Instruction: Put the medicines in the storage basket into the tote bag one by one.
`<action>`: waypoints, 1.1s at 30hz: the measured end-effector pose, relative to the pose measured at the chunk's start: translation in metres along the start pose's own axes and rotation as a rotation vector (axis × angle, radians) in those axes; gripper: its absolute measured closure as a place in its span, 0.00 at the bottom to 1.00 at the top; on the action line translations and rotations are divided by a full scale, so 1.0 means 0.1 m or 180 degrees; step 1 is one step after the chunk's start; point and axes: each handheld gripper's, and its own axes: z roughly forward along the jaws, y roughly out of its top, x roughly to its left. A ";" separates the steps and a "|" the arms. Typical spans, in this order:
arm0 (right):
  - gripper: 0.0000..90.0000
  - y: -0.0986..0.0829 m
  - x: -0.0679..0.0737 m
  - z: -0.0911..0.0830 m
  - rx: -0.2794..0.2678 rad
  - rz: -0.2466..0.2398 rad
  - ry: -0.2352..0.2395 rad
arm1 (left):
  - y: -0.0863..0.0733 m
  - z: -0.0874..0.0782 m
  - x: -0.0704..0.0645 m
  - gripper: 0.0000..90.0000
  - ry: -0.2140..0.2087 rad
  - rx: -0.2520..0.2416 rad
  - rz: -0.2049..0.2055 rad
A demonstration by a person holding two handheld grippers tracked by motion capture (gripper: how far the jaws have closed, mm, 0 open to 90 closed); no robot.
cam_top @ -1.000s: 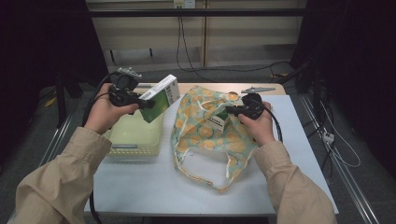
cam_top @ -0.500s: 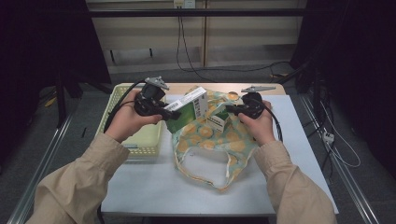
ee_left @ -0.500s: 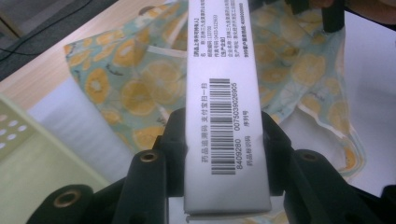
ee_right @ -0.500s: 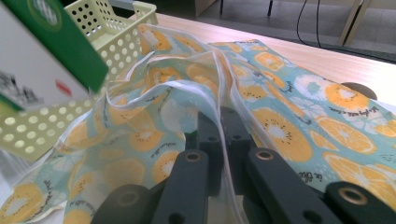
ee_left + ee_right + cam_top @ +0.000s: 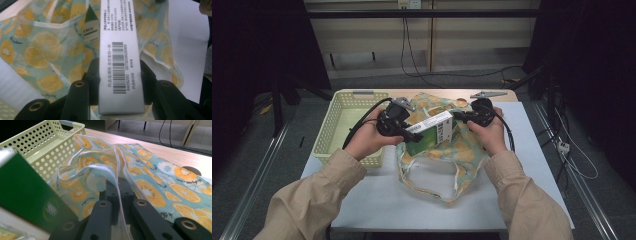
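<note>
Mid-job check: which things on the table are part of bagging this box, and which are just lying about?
In the job:
- green and white box, clamped in the left gripper
- fruit-print bag, its edge pinched up by the right gripper
- yellow basket, likely the box's source

Lying about:
- grey clip at the table's far edge
- cables on the floor beyond

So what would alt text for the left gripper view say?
The left gripper clamps a long white box with a barcode, held over a fruit-print bag whose opening gapes just beyond. White table shows at the right.
</note>
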 end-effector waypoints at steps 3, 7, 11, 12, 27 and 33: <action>0.99 0.01 -0.01 -0.02 -0.0001 -0.0010 -0.0010 | -0.02 0.08 -0.03 0.70 -0.0045 0.0005 -0.0039; 0.99 0.02 -0.01 -0.04 -0.0019 -0.0007 -0.0015 | -0.05 0.17 -0.01 0.70 -0.0043 0.0071 -0.0020; 0.99 0.03 0.00 -0.04 -0.0019 -0.0020 -0.0008 | -0.06 0.27 0.01 0.70 -0.0054 0.0162 -0.0029; 0.99 0.03 0.01 -0.04 -0.0026 -0.0019 -0.0003 | -0.06 0.31 0.01 0.70 -0.0041 0.0162 -0.0048; 0.99 0.07 0.01 -0.10 -0.0049 -0.0021 0.0016 | -0.13 0.69 0.05 0.70 -0.0035 0.0444 -0.0052; 0.99 0.07 0.00 -0.13 -0.0062 -0.0017 0.0011 | -0.16 0.69 0.08 0.70 0.0022 0.0513 -0.0045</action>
